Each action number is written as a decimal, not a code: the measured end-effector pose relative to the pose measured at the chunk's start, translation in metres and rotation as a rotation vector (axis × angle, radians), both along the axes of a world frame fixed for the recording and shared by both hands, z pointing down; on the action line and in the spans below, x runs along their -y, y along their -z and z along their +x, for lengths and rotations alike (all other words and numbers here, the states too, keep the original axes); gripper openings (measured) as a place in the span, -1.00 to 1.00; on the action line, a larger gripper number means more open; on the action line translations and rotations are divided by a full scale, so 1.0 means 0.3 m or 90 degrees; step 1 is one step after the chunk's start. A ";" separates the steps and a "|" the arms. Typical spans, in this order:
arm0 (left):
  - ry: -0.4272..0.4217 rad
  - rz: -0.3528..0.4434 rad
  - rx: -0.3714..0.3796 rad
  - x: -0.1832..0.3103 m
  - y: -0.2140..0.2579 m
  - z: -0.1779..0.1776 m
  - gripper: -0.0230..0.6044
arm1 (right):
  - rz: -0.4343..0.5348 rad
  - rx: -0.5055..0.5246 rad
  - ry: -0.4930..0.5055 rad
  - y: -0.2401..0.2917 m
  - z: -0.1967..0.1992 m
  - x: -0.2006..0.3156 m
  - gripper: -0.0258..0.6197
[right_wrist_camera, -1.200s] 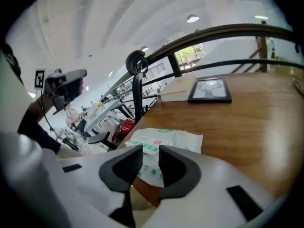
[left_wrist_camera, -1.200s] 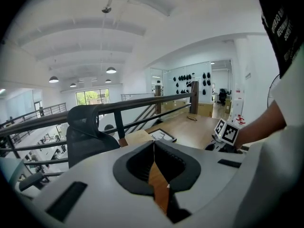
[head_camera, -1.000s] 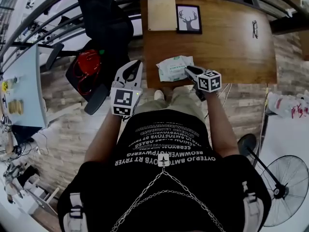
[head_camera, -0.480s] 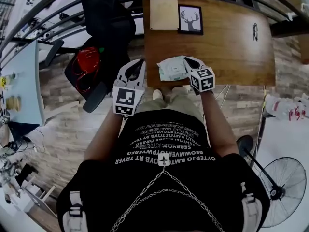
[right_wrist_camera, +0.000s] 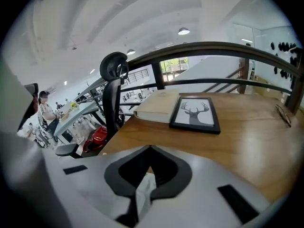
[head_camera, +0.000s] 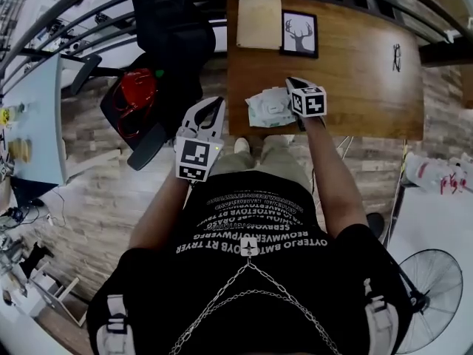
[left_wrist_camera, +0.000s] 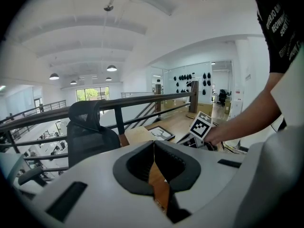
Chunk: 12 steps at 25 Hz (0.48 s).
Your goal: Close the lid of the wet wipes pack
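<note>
Wet wipes pack (head_camera: 264,109) lies on the wooden counter (head_camera: 355,87), close to its near edge and towards the left corner; the pack looks white-green and a bit crumpled; can't tell from the head view whether the lid is down. Right claw (head_camera: 293,83) is closed, tips meeting with nothing pinched between them; it sits over the pack's right end, angled down; in the right gripper view white pack material shows through the gap behind the touching tips; contact with the pack isn't clear. Left claw (head_camera: 213,103) is also closed and empty; it hangs off the counter's left edge, over the plank floor (head_camera: 96,191) and apart from the pack; the left gripper view shows its tips together, with a sliver of wood visible below them. Far side of the counter: a pale book (head_camera: 259,22) with a framed deer picture (head_camera: 299,34) just beside it on the right, both well apart from the pack. Left of the counter: a black office chair (head_camera: 166,28), and a red object (head_camera: 137,93) lower down next to it.
</note>
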<state>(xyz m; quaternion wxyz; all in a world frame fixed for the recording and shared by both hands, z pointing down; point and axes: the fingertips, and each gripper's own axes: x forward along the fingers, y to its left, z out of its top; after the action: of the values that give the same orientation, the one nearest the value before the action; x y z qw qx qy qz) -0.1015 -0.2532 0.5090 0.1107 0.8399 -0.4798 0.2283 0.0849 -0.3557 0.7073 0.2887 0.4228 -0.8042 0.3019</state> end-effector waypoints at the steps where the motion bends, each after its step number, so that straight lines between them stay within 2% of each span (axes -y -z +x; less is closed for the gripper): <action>1: 0.003 -0.002 0.001 -0.002 -0.004 -0.008 -0.83 | -0.008 0.002 0.011 -0.007 -0.013 -0.001 -0.87; 7: 0.025 -0.011 0.001 -0.018 -0.023 -0.066 -0.83 | -0.044 0.008 0.052 -0.026 -0.060 -0.029 -0.87; 12: 0.031 -0.004 -0.004 -0.006 -0.010 -0.078 -0.83 | -0.049 -0.017 0.084 -0.011 -0.064 -0.087 -0.87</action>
<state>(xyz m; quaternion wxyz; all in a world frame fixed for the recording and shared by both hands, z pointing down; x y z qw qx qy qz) -0.1248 -0.2515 0.5121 0.1207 0.8283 -0.4990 0.2244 0.0658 -0.3297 0.7105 0.3348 0.3615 -0.8142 0.3071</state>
